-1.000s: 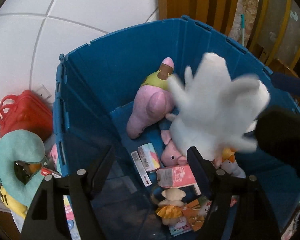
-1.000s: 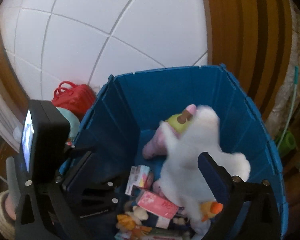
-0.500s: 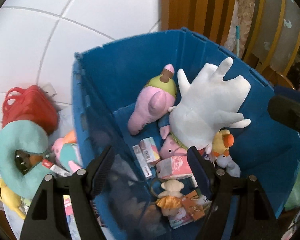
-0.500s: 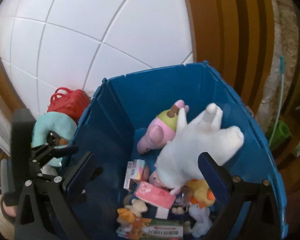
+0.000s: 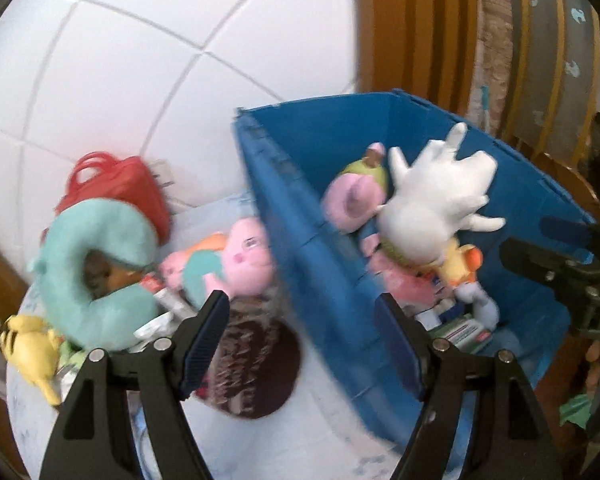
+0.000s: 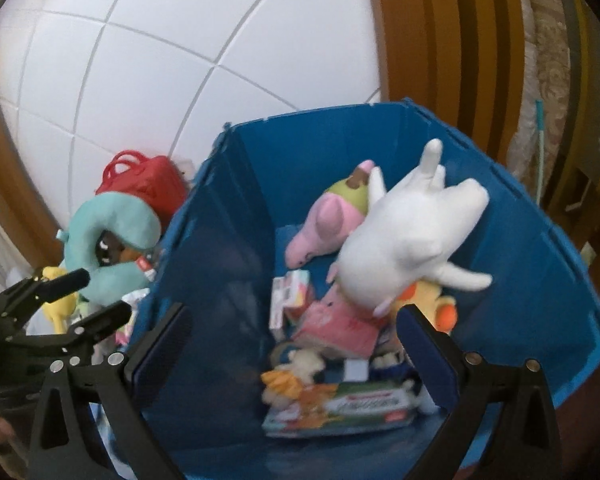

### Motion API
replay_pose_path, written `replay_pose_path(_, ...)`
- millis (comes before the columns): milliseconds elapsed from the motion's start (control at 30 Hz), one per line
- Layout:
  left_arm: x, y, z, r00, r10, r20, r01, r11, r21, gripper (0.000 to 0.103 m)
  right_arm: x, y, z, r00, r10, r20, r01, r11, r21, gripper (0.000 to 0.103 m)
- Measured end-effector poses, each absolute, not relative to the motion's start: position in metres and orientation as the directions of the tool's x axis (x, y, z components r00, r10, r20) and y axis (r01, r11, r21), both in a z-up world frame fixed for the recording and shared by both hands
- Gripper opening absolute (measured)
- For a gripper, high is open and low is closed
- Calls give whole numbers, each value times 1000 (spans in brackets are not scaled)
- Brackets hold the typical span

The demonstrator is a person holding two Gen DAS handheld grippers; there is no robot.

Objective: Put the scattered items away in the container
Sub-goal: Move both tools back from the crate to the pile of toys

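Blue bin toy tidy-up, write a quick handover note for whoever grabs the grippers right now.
Left gripper: open, empty, over the pile beside the bin.
Right gripper: open, empty, above the bin.
Done: the blue bin already holds the white plush, the pink plush, a yellow duck, small boxes and a booklet.
Left: outside, on the bin's left side, lie the teal neck pillow, the pink and teal doll, the yellow plush, the red bag and a dark knitted item.
Likely next: the left gripper takes something from that pile.
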State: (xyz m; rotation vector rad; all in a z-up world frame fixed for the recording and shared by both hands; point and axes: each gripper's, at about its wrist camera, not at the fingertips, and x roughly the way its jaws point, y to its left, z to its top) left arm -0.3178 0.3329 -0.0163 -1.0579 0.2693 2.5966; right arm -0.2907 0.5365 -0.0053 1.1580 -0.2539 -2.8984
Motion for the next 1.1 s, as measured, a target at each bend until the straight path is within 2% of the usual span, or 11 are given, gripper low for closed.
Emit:
replay_pose_path(33,-314,322,-19,-679,216,-702,-355,-933,56,82,-286,525,-6,-734,-66,-676,-50,-987,151,103)
replay_pose_path(133,-304,287,-25,-692,207,-692,-330,-943,48,88,-272,494,-4,-755,-59,-653,-44,-989,141,103)
replay_pose_path(333,-289,210,-38,-709,177,-682,-287,-957,49,89,-261,412,-4,-774,-79,-628,-9,-991,135,103)
replay_pose_path(600,-287,80,-86,-675,132,-726,-206,-978,14,89,-264,290,-22,-795,-147,-588,70,-986,153,103)
replay_pose_path(667,-291,48,-106,-654,102,-750,-166,-986,11,89,-271,263,-36,-784,-163,-598,76,-983,168,103)
replay_pose_path(767,-297,5,-136,-615,43,-787,-99,-995,22,89,-289,233,-75,-710,-198,-676,60,-973,222,103)
replay_pose_path(967,-297,-68,-196,-519,-60,-853,49,-998,40,89,-314,182,-156,-548,-253,-797,94,-966,242,103)
replay_pose_path(1100,-292,-101,-228,-456,-99,-884,132,-990,42,89,-329,159,-205,-456,-303,-837,126,-953,276,103)
